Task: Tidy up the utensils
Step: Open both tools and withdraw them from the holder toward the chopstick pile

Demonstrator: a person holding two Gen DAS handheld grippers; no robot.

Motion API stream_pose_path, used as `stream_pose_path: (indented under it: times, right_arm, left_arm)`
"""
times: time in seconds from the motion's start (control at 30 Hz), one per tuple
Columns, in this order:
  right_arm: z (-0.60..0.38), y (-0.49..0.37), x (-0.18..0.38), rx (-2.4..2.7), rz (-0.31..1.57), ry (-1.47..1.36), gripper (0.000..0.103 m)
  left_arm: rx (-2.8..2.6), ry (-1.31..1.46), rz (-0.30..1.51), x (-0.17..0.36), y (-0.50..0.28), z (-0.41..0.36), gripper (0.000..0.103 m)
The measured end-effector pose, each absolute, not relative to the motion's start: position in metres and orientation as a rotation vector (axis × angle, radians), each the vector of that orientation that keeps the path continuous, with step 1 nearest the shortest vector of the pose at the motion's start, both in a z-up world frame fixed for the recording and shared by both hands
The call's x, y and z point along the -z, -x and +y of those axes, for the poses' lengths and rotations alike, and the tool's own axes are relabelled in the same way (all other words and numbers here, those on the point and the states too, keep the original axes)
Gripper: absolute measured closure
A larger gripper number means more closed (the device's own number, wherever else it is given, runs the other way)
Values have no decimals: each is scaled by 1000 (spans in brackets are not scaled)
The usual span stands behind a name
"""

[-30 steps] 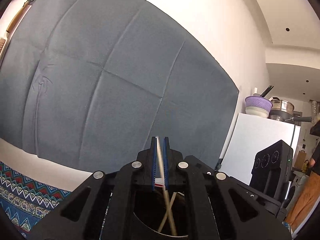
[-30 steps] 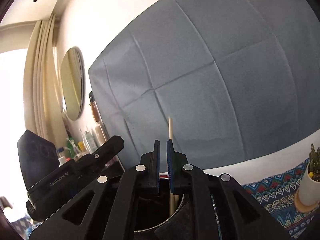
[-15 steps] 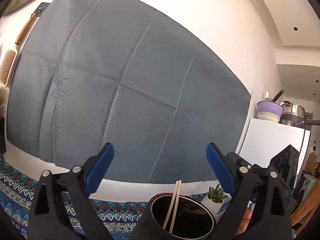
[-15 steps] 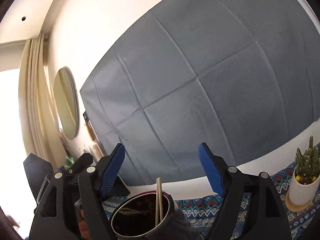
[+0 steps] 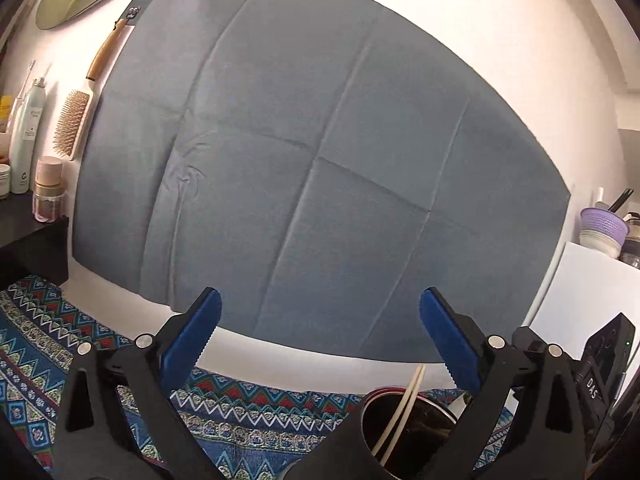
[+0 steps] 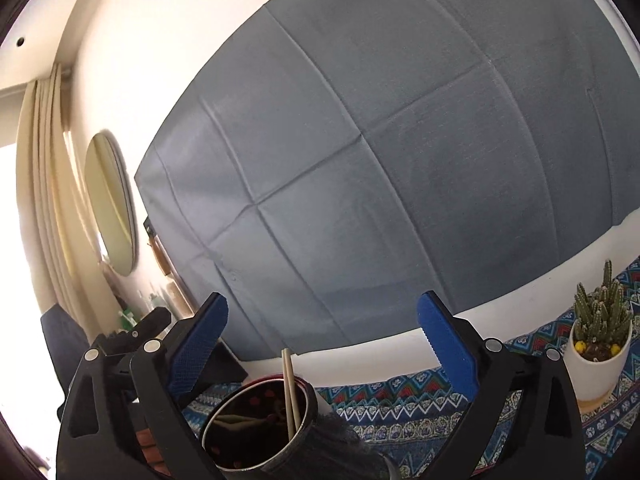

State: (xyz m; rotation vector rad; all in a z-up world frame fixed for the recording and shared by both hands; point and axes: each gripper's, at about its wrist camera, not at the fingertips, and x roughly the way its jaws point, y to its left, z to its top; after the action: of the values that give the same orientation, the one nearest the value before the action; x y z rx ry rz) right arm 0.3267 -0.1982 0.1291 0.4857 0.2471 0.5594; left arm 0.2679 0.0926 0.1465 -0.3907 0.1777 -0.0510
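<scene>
Chopsticks (image 6: pixel 290 388) upright in cup (image 6: pixel 256 428), unheld.

Bright daylight from the window (image 6: pixel 10 240) at far left, blown out to white, pale wall (image 5: pixel 500 20) glaring, strong fisheye bending at dark vignetted corners, cup (image 6: pixel 256 432) interior shadowed, frames fairly sharp

We identify a lived-in home. A hairbrush (image 5: pixel 74 120) hangs on the wall beside toiletry bottles (image 5: pixel 25 136), near an oval mirror (image 6: pixel 112 210) and curtains (image 6: pixel 44 200). A potted cactus (image 6: pixel 598 332) stands on the patterned tablecloth (image 5: pixel 248 412); cookware (image 5: pixel 604 230) sits atop a white cabinet (image 5: pixel 588 300).
</scene>
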Motion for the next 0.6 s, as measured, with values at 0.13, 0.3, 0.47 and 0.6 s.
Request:
stream_pose_path:
  times: [0.13,0.3,0.47,0.6]
  right_arm:
    - [-195,-323,-136,-562,261,-470,11]
    - [-201,-312,-142,-553,284,-432,9]
    - [-207,-303,-148,-469,360,-307,8]
    - [-220,-289,-147,-436,424,-300,8]
  left_arm:
    - [-14,356,246,-151,-270,90,6]
    - [33,346,316,-156,-272,84,6]
    - [12,379,394,-161,-264,84,6]
    - [12,366,454,-162,-246,80,6]
